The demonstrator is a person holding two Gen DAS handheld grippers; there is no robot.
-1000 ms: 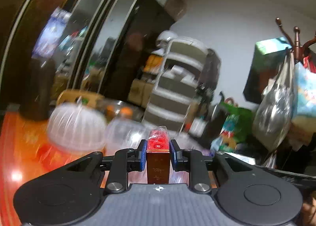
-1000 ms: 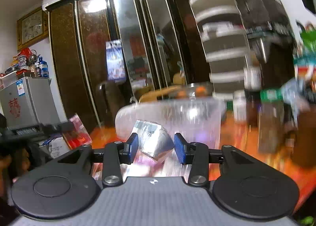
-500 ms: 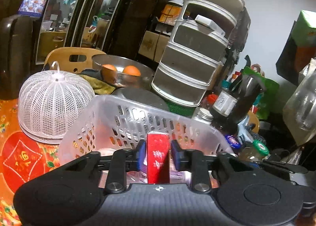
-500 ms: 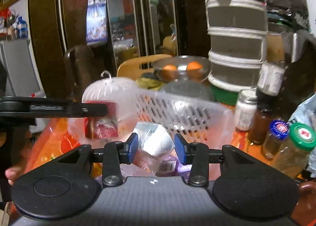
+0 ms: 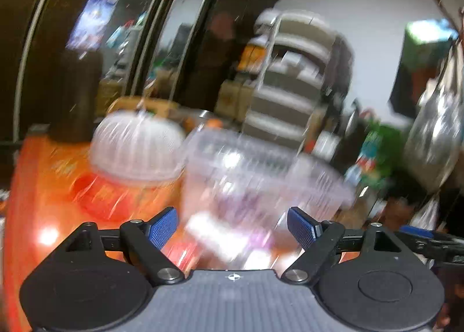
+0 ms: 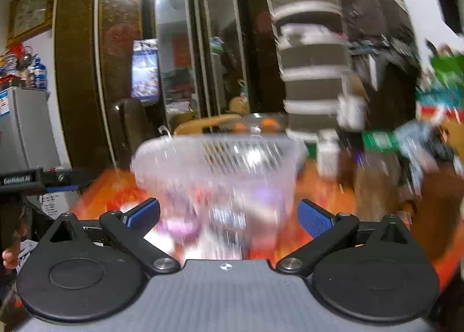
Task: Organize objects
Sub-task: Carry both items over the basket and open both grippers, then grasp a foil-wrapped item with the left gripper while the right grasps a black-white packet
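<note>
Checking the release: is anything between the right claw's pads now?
No. In the right wrist view the right claw has just been opening, with nothing gripped between its pads; beyond it sits the blurred clear basket.

Clear plastic basket (image 6: pixel 214 158) smeared by motion blur, its contents unreadable, mesh dome (image 5: pixel 136 149) streaked

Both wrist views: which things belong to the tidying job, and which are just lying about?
Job:
clear basket with blurred packets inside
left claw, open, empty
right claw, open, empty

Lying about:
mesh food cover
stacked steamer
fruit bowl
jars
</note>
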